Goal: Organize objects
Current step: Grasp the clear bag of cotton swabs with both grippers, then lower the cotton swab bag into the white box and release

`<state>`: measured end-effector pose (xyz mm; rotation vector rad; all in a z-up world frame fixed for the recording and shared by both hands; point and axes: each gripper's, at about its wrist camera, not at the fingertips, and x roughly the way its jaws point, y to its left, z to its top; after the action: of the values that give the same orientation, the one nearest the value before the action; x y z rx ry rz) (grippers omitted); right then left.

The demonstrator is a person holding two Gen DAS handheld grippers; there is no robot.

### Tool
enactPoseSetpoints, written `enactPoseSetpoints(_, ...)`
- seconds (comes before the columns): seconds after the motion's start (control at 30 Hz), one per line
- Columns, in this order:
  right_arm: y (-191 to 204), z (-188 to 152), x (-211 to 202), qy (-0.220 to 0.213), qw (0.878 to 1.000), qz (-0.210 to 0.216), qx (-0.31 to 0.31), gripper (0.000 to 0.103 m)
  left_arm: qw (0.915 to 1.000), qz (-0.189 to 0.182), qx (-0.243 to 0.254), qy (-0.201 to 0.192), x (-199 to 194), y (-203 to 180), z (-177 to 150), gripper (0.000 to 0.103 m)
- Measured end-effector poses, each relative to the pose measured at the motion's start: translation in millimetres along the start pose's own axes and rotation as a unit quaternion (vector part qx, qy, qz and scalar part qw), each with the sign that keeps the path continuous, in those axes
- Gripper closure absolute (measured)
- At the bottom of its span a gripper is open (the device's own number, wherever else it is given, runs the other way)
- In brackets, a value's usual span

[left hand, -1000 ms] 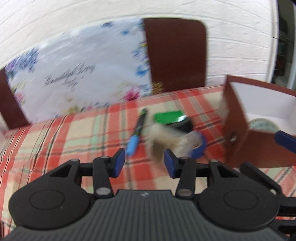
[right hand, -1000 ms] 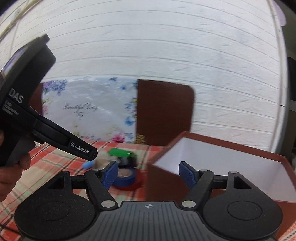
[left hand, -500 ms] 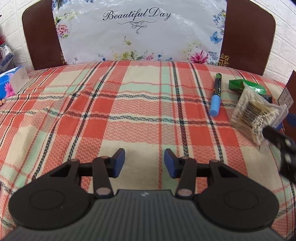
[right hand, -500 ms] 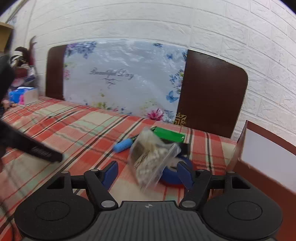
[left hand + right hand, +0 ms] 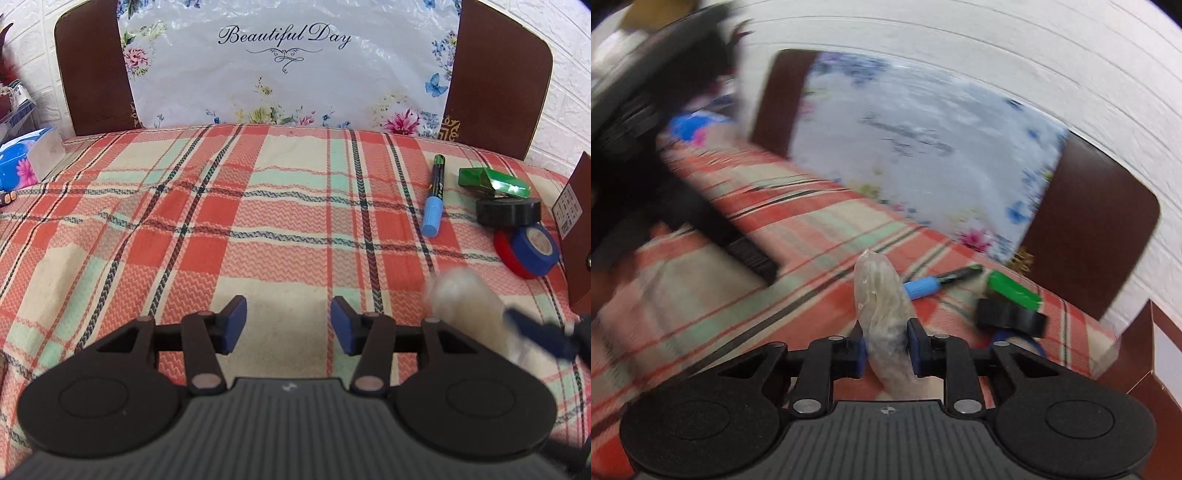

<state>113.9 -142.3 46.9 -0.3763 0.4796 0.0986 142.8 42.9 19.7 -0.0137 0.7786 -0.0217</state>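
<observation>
My right gripper (image 5: 885,349) is shut on a clear plastic bag of cotton swabs (image 5: 881,295) and holds it above the plaid cloth; the bag shows blurred in the left wrist view (image 5: 461,299). My left gripper (image 5: 288,317) is open and empty over the cloth. A blue-capped marker (image 5: 434,201), a green box (image 5: 493,181), a black tape roll (image 5: 508,212) and a blue tape roll (image 5: 535,245) on a red one (image 5: 508,249) lie at the right. A brown box (image 5: 578,236) with a white inside stands at the far right.
A plaid cloth (image 5: 221,221) covers the surface. A brown headboard with a flowered plastic sheet (image 5: 284,66) stands at the back. A tissue pack (image 5: 26,158) lies at the far left. A white brick wall (image 5: 1034,74) is behind.
My right gripper has shut on the swab bag and lifted it off the cloth, swinging fast. The bag has left its spot by the tape rolls. My left gripper stays open, nearly still.
</observation>
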Motion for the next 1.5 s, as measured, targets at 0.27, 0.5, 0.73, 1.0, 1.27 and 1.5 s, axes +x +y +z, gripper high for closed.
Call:
enactPoseSetpoints(0.27,0.8,-11.5,-33.7,-0.012,0.999,0.036,0.025,0.039,0.9993,-0.038,-0.008,-0.001,-18.4,-5.5,2.2,0.042)
enactPoseSetpoints(0.5,-17.2,-17.8,-21.6,0.006,0.995,0.049,0.091,0.018,0.9936,-0.110,-0.015,0.021,-15.4,-27.6,-0.5,0.021)
enactPoseSetpoints(0.73,-14.7,-18.4,14.9,0.050,0.990,0.078,0.108,0.014,0.9879,-0.142,-0.040,0.048,3.6,-27.8,-8.9,0.036)
enactPoseSetpoints(1.0,-15.1,-16.4,2.9,0.026,0.991,0.060,0.120,0.061,0.9843,-0.174,0.016,0.022,-23.2,-58.0,7.2,0.068)
enactPoseSetpoints(1.27,-53.7,-3.2,-58.8,-0.066,0.988,-0.059,0.129,0.062,0.9616,-0.243,0.099,-0.081,-87.2,-133.0,49.9,0.069)
enactPoseSetpoints(1.5,-117.6,-26.5,-104.4,-0.101,0.967,-0.173,0.156,0.062,0.9346,-0.290,0.179,-0.102,-105.2,-240.1,56.8,0.069)
